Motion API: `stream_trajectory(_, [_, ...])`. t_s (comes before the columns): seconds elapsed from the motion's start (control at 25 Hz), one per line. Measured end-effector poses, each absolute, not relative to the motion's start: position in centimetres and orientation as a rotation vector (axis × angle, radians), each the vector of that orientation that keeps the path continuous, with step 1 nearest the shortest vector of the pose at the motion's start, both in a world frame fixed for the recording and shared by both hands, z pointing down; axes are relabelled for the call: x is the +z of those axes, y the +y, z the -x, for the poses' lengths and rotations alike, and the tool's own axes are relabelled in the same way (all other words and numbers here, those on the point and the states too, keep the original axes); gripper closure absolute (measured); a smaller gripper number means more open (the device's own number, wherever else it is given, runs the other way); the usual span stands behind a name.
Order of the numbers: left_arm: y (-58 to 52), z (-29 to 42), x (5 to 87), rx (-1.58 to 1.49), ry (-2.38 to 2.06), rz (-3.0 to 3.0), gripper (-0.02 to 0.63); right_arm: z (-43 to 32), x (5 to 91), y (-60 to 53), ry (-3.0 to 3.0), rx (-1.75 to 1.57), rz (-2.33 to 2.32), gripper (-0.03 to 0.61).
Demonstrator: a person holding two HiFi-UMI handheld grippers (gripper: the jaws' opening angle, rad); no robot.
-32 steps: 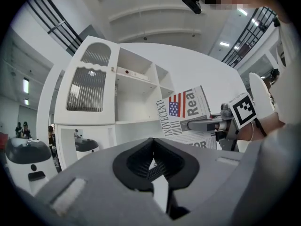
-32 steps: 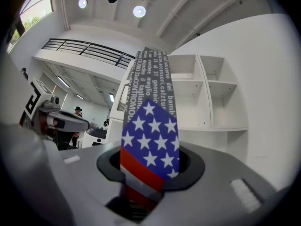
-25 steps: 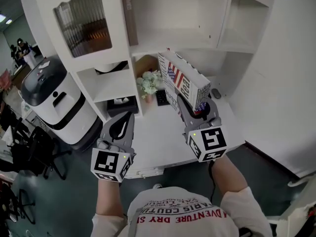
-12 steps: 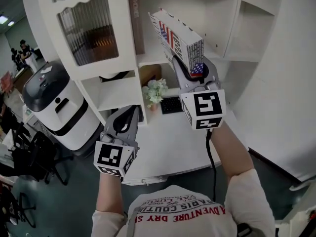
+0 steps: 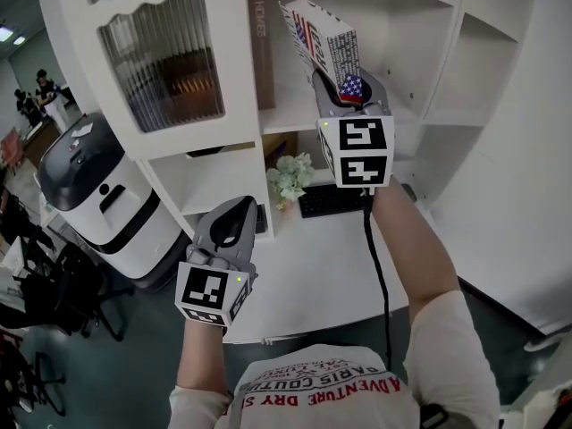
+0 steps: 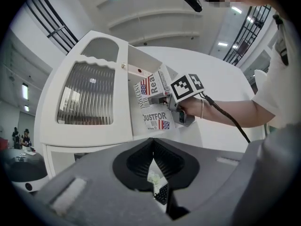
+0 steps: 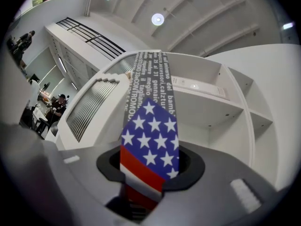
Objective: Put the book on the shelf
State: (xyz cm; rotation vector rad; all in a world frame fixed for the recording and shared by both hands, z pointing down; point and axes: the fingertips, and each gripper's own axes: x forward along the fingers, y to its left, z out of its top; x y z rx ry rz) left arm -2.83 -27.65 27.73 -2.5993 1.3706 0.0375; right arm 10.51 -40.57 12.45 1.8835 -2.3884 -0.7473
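Head view, item one: book [image 5: 323, 34], boxy, flag-printed cover, carried high in front of the open upper compartment of the white shelf unit [image 5: 295, 114], tilted with its top to the left. Item two: right gripper [image 5: 347, 92], jaws partly closed and clamped on the book's near lower corner; in the right gripper view we see the starred cover [image 7: 150, 149] filling the gap between them. Item three: left gripper [image 5: 236, 207], low and to the left over the desk [image 5: 313, 275], tips meeting, nothing between them. Item four: brown volume [image 5: 261, 43], upright against the compartment's left wall, just left of the carried book. Item five: glass-fronted door [image 5: 170, 61], farther left. Below: plant [image 5: 290, 177] and keyboard [image 5: 332, 200] at the desk's far edge. Step, as we judge it: the insertion, with the book at the compartment mouth; we cannot tell whether it has met the board. The next move calls for pushing it far into the bay, righting it beside the brown volume, then parting the jaws.
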Motion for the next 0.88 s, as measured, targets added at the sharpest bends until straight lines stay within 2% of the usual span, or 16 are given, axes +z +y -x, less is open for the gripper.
stream_trajectory(0.88, [-35.2, 3.1, 30.3, -0.075, 1.542, 2.515, 0.609, -8.4, 13.2, -52.8, -2.363, -0.664, -1.745, 0.417])
